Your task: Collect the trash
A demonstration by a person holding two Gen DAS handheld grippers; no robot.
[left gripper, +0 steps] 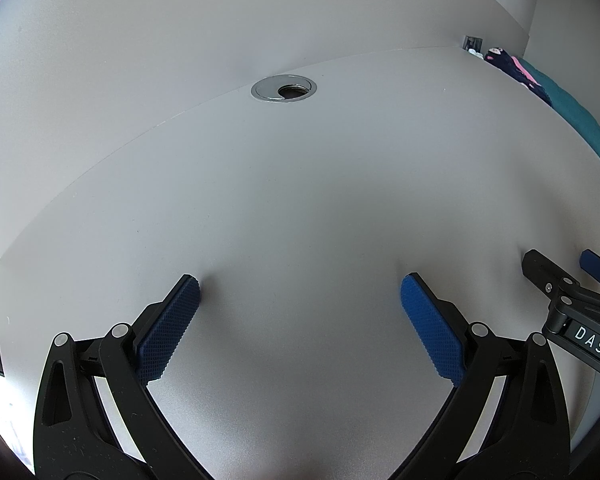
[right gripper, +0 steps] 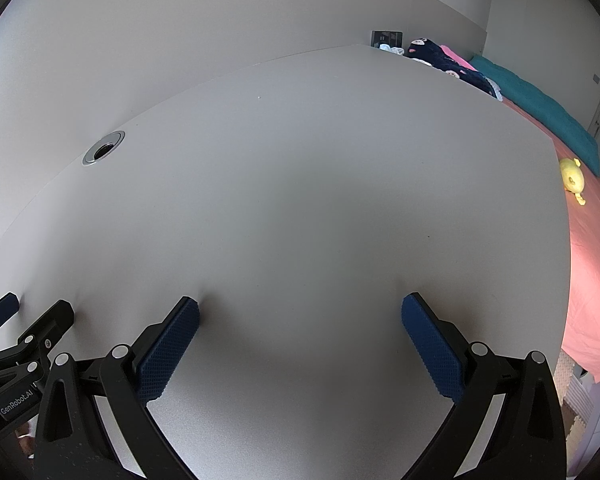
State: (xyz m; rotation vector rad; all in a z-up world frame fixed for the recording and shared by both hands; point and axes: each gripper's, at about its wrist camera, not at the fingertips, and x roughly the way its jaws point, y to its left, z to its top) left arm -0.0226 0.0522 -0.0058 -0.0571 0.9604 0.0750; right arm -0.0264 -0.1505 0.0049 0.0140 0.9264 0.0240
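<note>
No trash shows on the grey desk (left gripper: 300,200) in either view. My left gripper (left gripper: 300,292) hovers low over the desk (right gripper: 320,208), open, with nothing between its blue pads (left gripper: 172,328). My right gripper (right gripper: 300,312) is also open and empty, its blue pads (right gripper: 432,352) wide apart. In the left wrist view the right gripper (left gripper: 560,276) pokes in at the right edge. The right wrist view catches the left gripper (right gripper: 32,320) at the lower left edge. Small white crumpled bits (right gripper: 392,49) lie at the desk's far corner, too small to identify.
A round metal cable port (left gripper: 283,89) sits near the desk's back edge by the wall. Right of the desk is a bed with a pink sheet (right gripper: 596,264), a teal blanket (right gripper: 540,104), dark patterned fabric (right gripper: 440,58) and a yellow toy (right gripper: 572,178). A wall socket (right gripper: 386,37) is at the far corner.
</note>
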